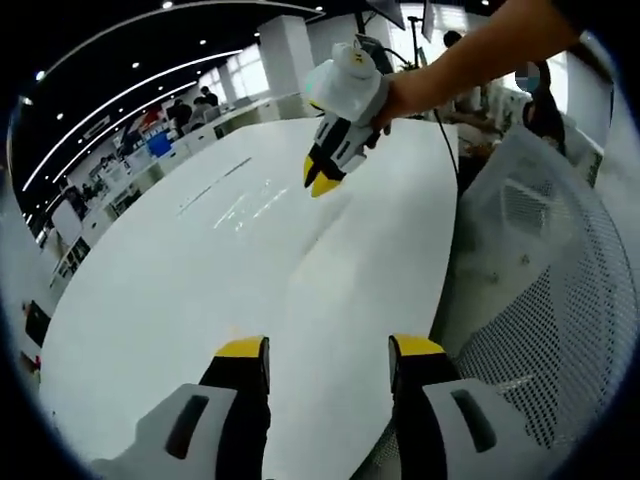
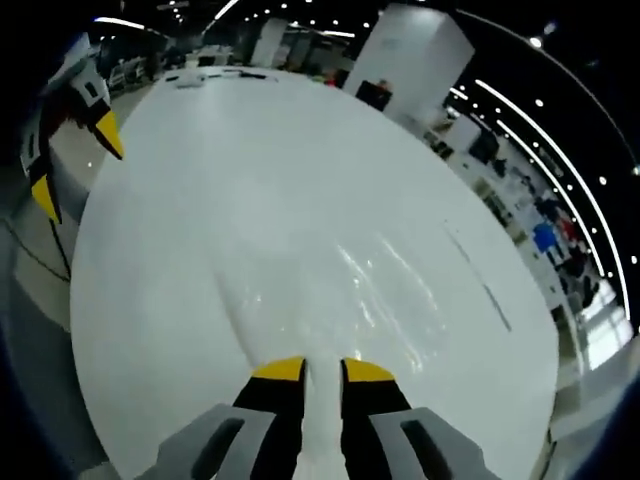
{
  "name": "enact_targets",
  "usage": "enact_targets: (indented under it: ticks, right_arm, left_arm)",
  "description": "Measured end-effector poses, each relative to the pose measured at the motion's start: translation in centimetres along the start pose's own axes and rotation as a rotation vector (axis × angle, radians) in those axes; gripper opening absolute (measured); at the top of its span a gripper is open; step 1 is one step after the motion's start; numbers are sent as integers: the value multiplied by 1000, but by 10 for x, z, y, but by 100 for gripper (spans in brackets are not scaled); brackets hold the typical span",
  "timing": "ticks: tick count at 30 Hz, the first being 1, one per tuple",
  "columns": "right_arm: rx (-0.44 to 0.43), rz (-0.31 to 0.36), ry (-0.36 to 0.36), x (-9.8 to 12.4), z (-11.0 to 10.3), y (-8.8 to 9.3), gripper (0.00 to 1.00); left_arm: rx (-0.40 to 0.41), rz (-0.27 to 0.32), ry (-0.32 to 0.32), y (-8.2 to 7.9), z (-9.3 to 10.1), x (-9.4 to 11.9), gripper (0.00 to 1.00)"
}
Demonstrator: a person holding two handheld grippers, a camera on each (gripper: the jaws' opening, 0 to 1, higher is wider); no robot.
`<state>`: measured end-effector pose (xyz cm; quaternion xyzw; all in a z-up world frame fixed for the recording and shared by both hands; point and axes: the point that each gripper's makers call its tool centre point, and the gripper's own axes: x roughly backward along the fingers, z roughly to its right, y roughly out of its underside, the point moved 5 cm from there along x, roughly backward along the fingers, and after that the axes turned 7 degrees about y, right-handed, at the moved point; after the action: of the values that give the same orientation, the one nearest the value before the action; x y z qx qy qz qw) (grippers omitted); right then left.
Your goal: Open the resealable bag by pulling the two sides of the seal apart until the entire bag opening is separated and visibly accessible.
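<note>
A clear resealable bag (image 2: 345, 285) lies flat on the white table (image 2: 250, 150), hard to see apart from glossy streaks and a faint edge. My right gripper (image 2: 320, 372) looks shut on the bag's near edge, its yellow-tipped jaws almost together. In the left gripper view, a hand holds that right gripper (image 1: 322, 182) low over the table's far part, with the faint bag (image 1: 280, 225) spreading from its tips. My left gripper (image 1: 329, 347) is open above the table's near edge with nothing between its jaws. It also appears open at the far left of the right gripper view (image 2: 76, 166).
A white mesh chair (image 1: 540, 280) stands close to the table's (image 1: 150, 300) right edge. People sit at desks (image 1: 200, 105) in the far background. A white pillar (image 2: 410, 60) rises beyond the table.
</note>
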<state>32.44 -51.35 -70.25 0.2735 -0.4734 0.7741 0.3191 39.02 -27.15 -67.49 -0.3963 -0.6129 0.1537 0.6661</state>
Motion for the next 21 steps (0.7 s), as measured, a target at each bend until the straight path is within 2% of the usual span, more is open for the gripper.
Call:
enact_targets:
  ticks: [3,6,8,12,15,21]
  right_arm:
    - [-37,21,-20,8,-4,0,14]
    - [-48,39,-30,14,-8,0,22]
    - [-93,51,-45,19,-11,-1,28]
    - [-130,94,-9,31,-9,-1,38]
    - [-194,109,7,40,-8,2,44]
    - [-264,149,11,58,-13,7,59]
  left_arm:
    - [-1,6,6,-1,2,-1,46]
    - [8,16,7,-1,3,-2,47]
    - [18,24,5,-1,4,-3,47]
    - [28,29,-1,-1,3,-4,48]
    - [28,26,-6,-2,2,-4,50]
    - [56,28,-11,-1,-1,-5,54]
